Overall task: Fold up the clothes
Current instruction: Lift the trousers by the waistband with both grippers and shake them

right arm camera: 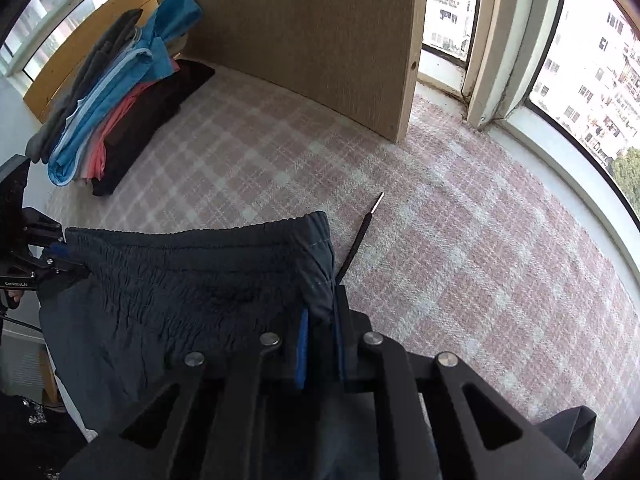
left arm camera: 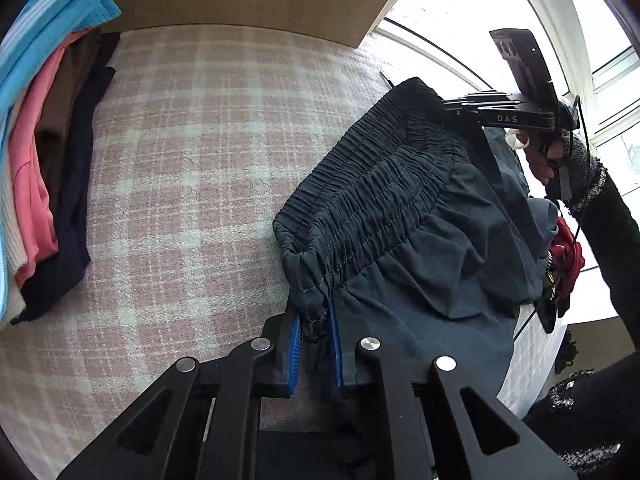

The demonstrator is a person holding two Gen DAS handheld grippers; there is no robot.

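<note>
I have the dark trousers [left arm camera: 400, 216] pinched at both waistband ends: left gripper [left arm camera: 314, 336] and right gripper [right arm camera: 320, 320] each clamped on cloth, garment lifted off the checked bedcover [right arm camera: 460, 240]. Folded stack [right arm camera: 116, 120] sits far left (several done). This pair not yet folded. Drawcord [right arm camera: 360, 240] dangles; could snag.

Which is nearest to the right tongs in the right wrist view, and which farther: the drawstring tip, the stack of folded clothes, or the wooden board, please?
1. Drawstring tip: just ahead of the right tongs, on the checked cover.
2. Wooden board: upright, straight ahead at the back.
3. Stack of folded clothes: far left corner; its distance is close to the board's, so this order is tentative.
</note>
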